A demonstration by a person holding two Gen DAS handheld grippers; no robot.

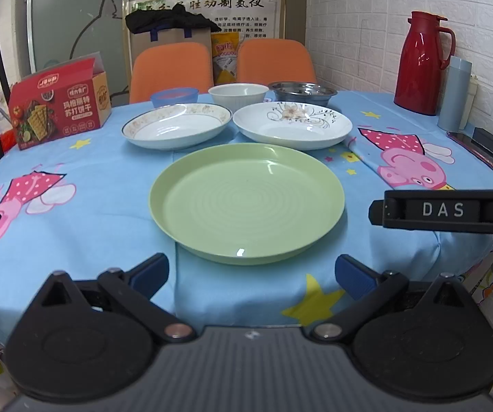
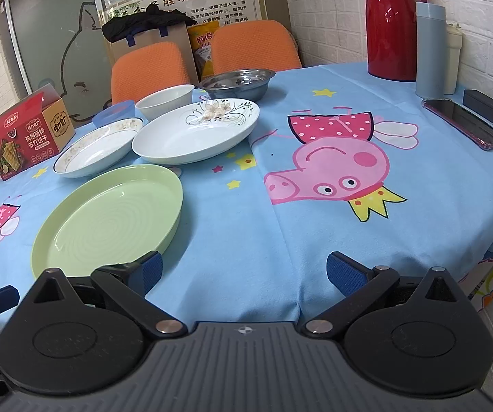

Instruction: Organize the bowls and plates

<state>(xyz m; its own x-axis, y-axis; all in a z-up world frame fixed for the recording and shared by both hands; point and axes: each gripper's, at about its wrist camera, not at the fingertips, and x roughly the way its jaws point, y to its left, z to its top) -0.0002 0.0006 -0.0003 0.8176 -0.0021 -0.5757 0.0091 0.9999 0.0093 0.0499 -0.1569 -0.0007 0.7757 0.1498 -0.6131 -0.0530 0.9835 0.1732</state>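
On the blue cartoon-print surface (image 1: 75,240), a green plate (image 1: 246,202) is lying nearest the edge, with a gold-rimmed plate (image 1: 176,125) and a flower-patterned plate (image 1: 293,124) sitting side by side behind it. Farther back, a blue bowl (image 1: 174,96), white bowl (image 1: 238,95) and steel bowl (image 1: 302,92) are standing in a row. Left gripper (image 1: 251,271) is hovering released before the green plate; right gripper (image 2: 243,267) is hovering released, beside that plate's right.

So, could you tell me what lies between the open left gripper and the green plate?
Only bare blue tablecloth: in the left wrist view, the left gripper is open just short of the green plate, with nothing between them.
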